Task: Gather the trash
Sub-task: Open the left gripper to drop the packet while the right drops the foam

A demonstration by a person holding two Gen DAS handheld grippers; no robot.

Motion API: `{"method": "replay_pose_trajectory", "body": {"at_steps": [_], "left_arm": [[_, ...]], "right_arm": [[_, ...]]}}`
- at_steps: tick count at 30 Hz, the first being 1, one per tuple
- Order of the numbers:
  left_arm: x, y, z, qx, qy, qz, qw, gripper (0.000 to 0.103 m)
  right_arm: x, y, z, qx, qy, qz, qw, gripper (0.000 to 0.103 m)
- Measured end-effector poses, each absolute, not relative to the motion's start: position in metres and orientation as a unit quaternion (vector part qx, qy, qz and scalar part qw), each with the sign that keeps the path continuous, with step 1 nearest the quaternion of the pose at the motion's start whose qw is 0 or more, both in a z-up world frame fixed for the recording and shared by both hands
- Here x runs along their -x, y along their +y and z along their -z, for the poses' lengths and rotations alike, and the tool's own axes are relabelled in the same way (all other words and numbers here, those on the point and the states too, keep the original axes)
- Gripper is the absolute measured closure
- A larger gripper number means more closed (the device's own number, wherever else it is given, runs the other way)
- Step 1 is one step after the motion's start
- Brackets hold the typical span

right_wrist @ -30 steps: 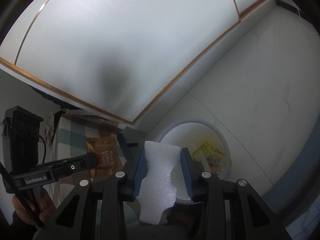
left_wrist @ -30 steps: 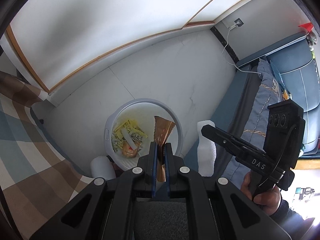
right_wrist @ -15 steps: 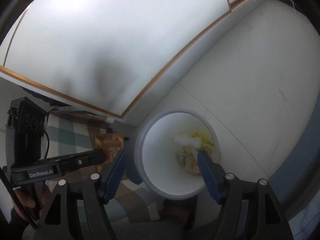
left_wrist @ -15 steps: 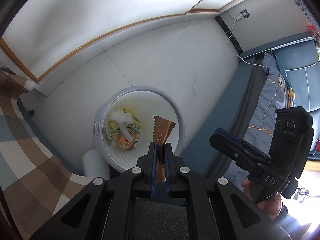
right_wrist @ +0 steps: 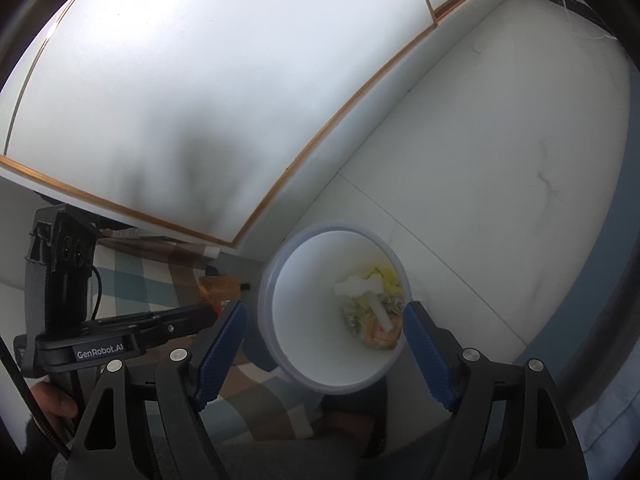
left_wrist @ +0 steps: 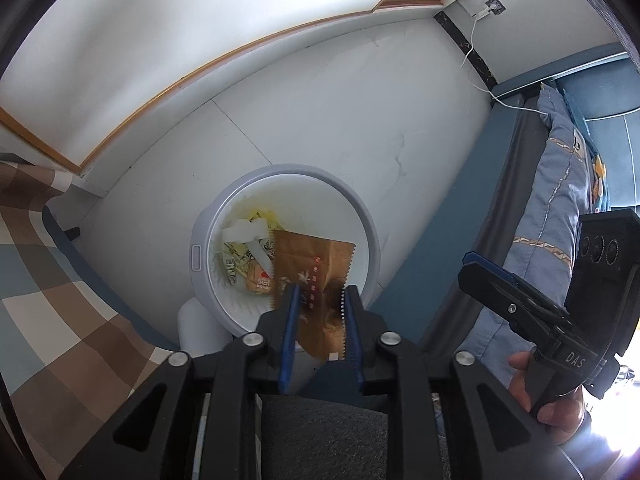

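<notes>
A: Several pieces of rubbish already lie in the white bin (left_wrist: 285, 248): yellow packets, a white foam scrap (left_wrist: 244, 231), a small orange wrapper. So a fair part of the job looks done.

B: And the brown wrapper (left_wrist: 316, 276)?

A: It hangs between the fingers of the left gripper (left_wrist: 318, 300), right over the near side of the bin's mouth. Those fingers are parting now, and the wrapper looks loose rather than pinched, so I'd judge it is about to drop in.

B: The right gripper (right_wrist: 326, 316)?

A: Fingers wide apart and spreading, with nothing between them, hovering over the bin. It is free for the next pick.

B: What is left?

A: Nothing else loose shows on the pale floor (left_wrist: 360, 120) around the bin. The rest of the room is out of view.

B: Room to move?

A: The bin stands between the checked cloth (left_wrist: 72, 312) and the blue sofa (left_wrist: 520, 240), close to both. The floor beyond it is open up to the wall.
</notes>
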State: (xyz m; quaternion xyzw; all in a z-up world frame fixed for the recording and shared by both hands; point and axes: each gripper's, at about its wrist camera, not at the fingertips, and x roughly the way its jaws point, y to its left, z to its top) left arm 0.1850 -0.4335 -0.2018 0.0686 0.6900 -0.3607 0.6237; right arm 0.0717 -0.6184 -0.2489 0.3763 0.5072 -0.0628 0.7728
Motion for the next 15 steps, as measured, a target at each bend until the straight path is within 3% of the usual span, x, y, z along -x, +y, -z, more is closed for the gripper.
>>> {"method": "replay_pose_trajectory", "body": {"at_steps": [6, 15], "left_arm": [[-0.184, -0.428, 0.191, -0.068, 0.678, 0.356, 0.640, 0.054], [-0.183, -0.407, 0.162, -0.049, 0.635, 0.332, 0.696, 0.044]], "right_arm": [[-0.068, -0.617, 0.243, -0.375, 0.504, 0.063, 0.776, 0.023], [-0.061, -0.615, 0.226, -0.372, 0.493, 0.068, 0.783, 0.021]]}}
